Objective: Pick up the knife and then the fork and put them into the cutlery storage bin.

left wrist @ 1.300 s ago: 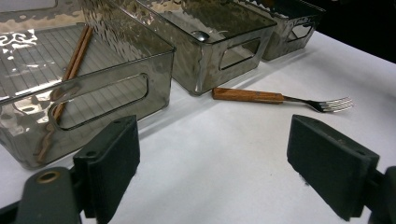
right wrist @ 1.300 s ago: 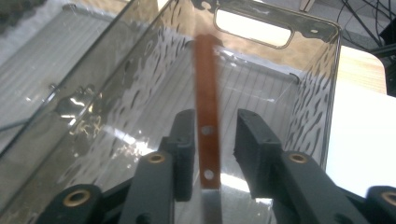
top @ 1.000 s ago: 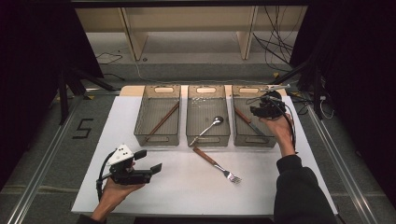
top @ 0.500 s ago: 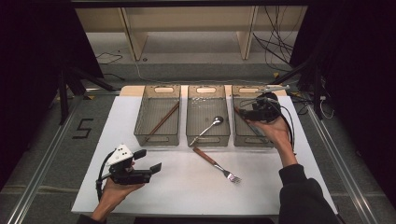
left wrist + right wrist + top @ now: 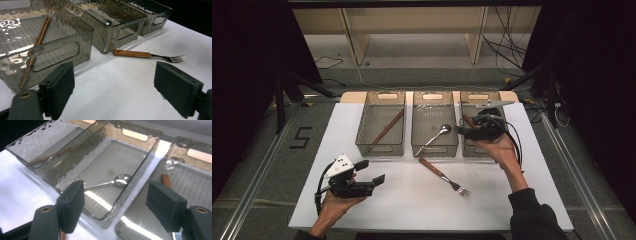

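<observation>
A wooden-handled fork [image 5: 442,176] lies on the white table [image 5: 522,165] in front of the middle bin. It shows ahead of my left gripper's jaws as the fork [image 5: 147,55]. My left gripper [image 5: 371,171] rests at the front left, open and empty [image 5: 115,82]. My right gripper [image 5: 462,131] hovers over the wall between the middle and right bins, open and empty [image 5: 117,200]. A metal spoon [image 5: 117,181] lies in the middle bin [image 5: 434,147]. A wooden-handled piece [image 5: 165,180] lies in the right bin [image 5: 472,96].
Three smoky clear bins stand in a row at the table's back. The left bin [image 5: 379,149] holds wooden chopsticks [image 5: 384,127]. The table's front edge is near my left hand. Metal rails run along both sides of the table.
My right gripper has moved left and toward me, from above the right bin to the wall it shares with the middle bin. The left gripper has stayed still.
</observation>
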Action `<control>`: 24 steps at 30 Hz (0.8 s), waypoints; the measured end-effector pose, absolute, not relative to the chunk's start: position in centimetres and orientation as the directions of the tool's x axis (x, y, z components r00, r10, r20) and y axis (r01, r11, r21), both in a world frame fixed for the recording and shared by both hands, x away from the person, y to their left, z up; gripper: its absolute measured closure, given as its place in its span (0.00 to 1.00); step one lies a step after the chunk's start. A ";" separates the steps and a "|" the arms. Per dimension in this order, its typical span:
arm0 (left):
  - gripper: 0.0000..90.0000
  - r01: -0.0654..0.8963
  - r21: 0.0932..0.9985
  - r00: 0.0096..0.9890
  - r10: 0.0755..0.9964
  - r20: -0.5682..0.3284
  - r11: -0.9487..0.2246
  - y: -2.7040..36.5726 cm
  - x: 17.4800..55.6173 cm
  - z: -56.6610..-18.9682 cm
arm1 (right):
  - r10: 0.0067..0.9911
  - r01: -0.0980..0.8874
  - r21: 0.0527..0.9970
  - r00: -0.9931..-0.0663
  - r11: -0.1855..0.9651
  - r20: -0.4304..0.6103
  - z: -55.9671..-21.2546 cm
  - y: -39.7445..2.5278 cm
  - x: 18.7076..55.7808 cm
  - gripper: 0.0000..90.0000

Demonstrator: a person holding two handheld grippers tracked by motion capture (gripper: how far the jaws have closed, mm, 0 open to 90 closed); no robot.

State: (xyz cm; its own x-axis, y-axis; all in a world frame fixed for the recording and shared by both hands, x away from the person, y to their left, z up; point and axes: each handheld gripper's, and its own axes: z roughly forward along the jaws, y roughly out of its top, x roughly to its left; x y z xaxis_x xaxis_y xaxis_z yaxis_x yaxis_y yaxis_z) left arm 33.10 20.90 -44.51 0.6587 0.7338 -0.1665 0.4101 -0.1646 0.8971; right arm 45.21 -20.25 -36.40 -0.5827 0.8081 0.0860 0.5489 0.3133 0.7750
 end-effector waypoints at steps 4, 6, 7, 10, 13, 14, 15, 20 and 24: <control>0.18 0.409 0.899 0.656 0.735 -0.170 -0.157 20.9 33.0 -44.5 | 0.800 0.537 0.783 -0.594 0.315 0.085 -36.4 -19.9 44.7 0.32; 0.18 0.407 0.901 0.656 0.735 -0.172 -0.152 20.9 33.0 -44.5 | 0.797 0.536 0.783 -0.598 0.316 0.087 -36.4 -19.7 44.5 0.31; 0.18 0.407 0.900 0.656 0.735 -0.171 -0.154 20.9 33.0 -44.5 | 0.796 0.537 0.782 -0.599 0.315 0.090 -36.5 -19.6 44.4 0.31; 0.18 0.405 0.901 0.656 0.735 -0.169 -0.154 20.9 33.0 -44.5 | 0.787 0.529 0.787 -0.611 0.318 0.093 -36.7 -19.2 44.0 0.31; 0.18 0.401 0.903 0.657 0.735 -0.167 -0.153 20.9 33.0 -44.5 | 0.780 0.524 0.785 -0.620 0.330 0.086 -36.9 -18.7 43.6 0.30; 0.18 0.400 0.904 0.657 0.735 -0.167 -0.153 20.9 33.0 -44.5 | 0.777 0.525 0.783 -0.623 0.333 0.087 -37.0 -18.6 43.5 0.30; 0.18 0.399 0.904 0.658 0.735 -0.165 -0.154 20.9 33.0 -44.5 | 0.775 0.524 0.782 -0.626 0.336 0.086 -37.1 -18.4 43.4 0.30; 0.18 0.402 0.903 0.658 0.734 -0.168 -0.153 21.0 33.0 -44.5 | 0.762 0.514 0.789 -0.641 0.337 0.092 -37.5 -17.8 42.7 0.30; 0.18 0.398 0.904 0.660 0.733 -0.165 -0.155 21.0 33.0 -44.4 | 0.749 0.513 0.777 -0.658 0.365 0.083 -38.1 -17.2 42.2 0.30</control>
State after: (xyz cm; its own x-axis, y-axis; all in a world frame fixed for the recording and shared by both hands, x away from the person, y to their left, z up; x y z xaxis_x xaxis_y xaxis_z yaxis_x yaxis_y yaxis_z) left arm 32.99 20.95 -44.43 0.6598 0.7331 -0.1646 0.3982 -0.1553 0.9041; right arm 42.20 -17.20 -38.07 -0.6579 0.7485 0.0827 0.5127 0.3648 0.7772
